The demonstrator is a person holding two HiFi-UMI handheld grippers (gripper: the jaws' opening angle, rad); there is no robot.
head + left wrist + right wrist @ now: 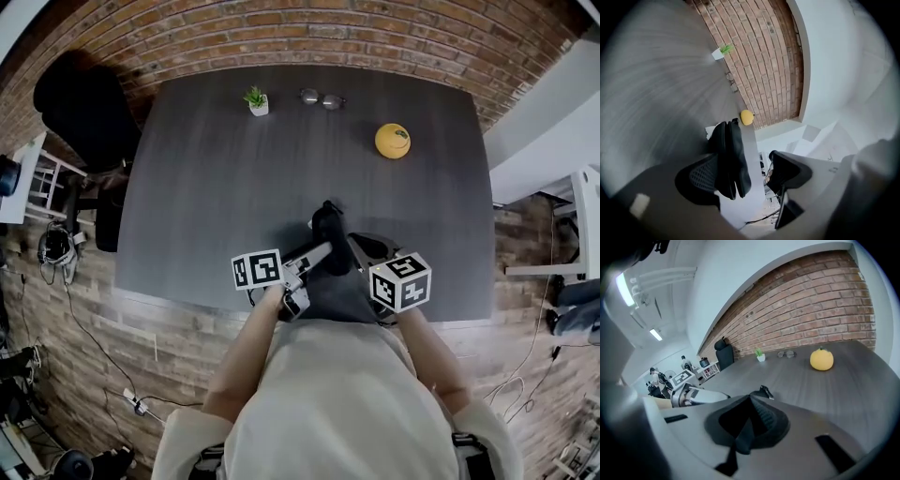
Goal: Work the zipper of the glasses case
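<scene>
A potted plant (256, 100), spectacles (322, 97) and a yellow fruit (393, 141) sit at the far side of the dark table (206, 187).

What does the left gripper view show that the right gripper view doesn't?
Only the left gripper view: the black glasses case between the left gripper's wide-open jaws.
Only the right gripper view: the right gripper's jaws shut together, a small black tip just past them that I cannot identify, the other gripper's marker cube, ceiling lights and people far back.
Both: the potted plant, the glasses, the yellow fruit, the grey table and the brick wall.
</scene>
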